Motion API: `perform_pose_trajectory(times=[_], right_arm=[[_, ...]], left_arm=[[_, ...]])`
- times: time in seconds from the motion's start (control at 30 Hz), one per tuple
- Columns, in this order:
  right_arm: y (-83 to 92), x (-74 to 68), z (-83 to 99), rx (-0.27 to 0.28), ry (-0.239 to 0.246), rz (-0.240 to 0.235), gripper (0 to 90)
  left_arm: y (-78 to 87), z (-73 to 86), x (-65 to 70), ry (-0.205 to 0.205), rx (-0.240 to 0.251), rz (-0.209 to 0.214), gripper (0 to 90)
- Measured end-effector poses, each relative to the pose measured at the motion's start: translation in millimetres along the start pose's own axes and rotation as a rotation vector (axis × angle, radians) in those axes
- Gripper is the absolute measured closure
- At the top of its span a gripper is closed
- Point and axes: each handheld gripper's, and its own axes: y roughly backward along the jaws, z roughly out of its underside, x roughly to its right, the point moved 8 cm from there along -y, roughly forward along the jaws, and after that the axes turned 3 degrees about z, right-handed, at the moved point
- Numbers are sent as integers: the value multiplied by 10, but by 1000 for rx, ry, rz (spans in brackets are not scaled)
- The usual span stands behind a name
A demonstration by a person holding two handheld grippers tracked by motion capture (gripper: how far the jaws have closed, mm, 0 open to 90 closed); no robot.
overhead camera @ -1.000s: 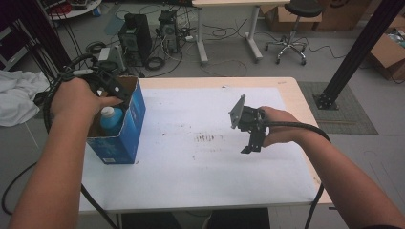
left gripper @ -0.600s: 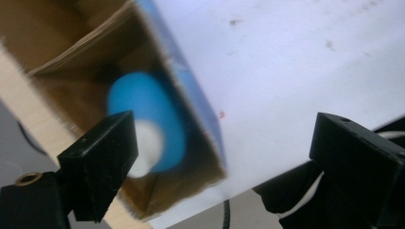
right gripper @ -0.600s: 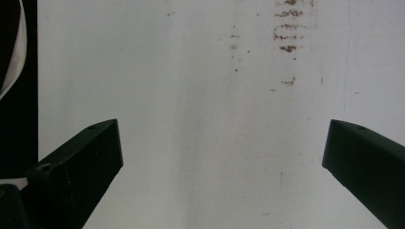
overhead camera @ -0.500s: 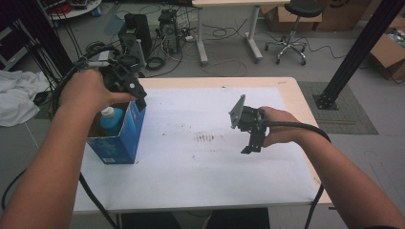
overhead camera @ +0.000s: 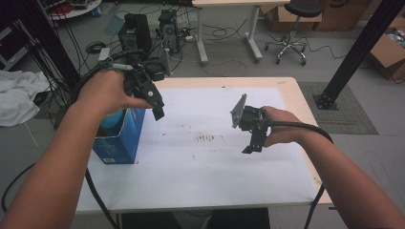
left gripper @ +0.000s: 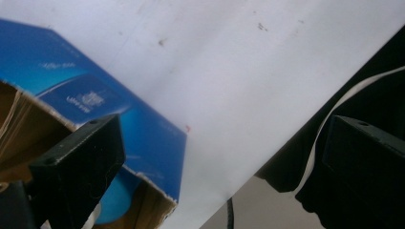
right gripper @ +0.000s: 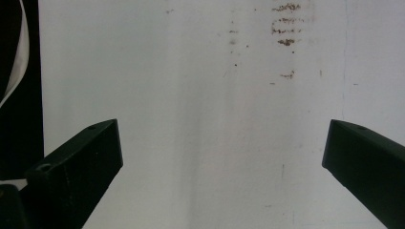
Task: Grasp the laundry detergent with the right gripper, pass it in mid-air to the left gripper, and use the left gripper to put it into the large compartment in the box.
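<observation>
An open blue cardboard box point(overhead camera: 119, 143) stands at the table's left edge, with a bottle's blue cap point(overhead camera: 111, 120) showing inside it. My left gripper point(overhead camera: 155, 107) hangs above the box's right rim. Its jaws have just been opening and now stand wide apart with nothing between them. In the left gripper view the box point(left gripper: 100, 100) and the blue cap point(left gripper: 114, 200) lie below the left gripper point(left gripper: 224, 129). My right gripper point(overhead camera: 251, 145) hovers over the white table top point(overhead camera: 200, 171) right of centre. It is open and empty, and the right gripper view shows the right gripper point(right gripper: 222, 131) above the bare table.
Brown smudges point(overhead camera: 205, 138) mark the table's middle. Behind the table stand computer towers point(overhead camera: 136, 28) amid cables, and a stool point(overhead camera: 291, 33). A white cloth point(overhead camera: 16, 98) lies on the floor at left. A black post point(overhead camera: 358, 47) rises at right.
My left hand has lifted off the box top and moved right, and its jaws have spread. The bottle stays in the box. The right hand has not moved.
</observation>
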Motion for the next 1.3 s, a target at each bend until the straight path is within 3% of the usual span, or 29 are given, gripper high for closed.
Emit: perform_pose_trajectory(times=[0.3, 0.5, 0.77, 1.03, 1.17, 1.3], right_arm=[[-6, 11, 16, 1, -12, -4, 0], [-9, 30, 8, -5, -18, -4, 0], [36, 42, -22, -28, -10, 1, 0], [60, 34, -21, -36, -4, 0, 0], [78, 40, -18, -36, -3, 2, 0], [88, 42, -16, -34, -1, 4, 0]], left_arm=[[4, -82, 159, -112, 0, 15, 4], [-94, -110, 292, -255, -34, 21, 1], [-193, -147, 400, -385, -64, 31, 1], [-338, -99, 539, -551, -119, 26, 1], [-391, -88, 566, -581, -141, 20, 1], [-417, -90, 562, -585, -145, 14, 1]])
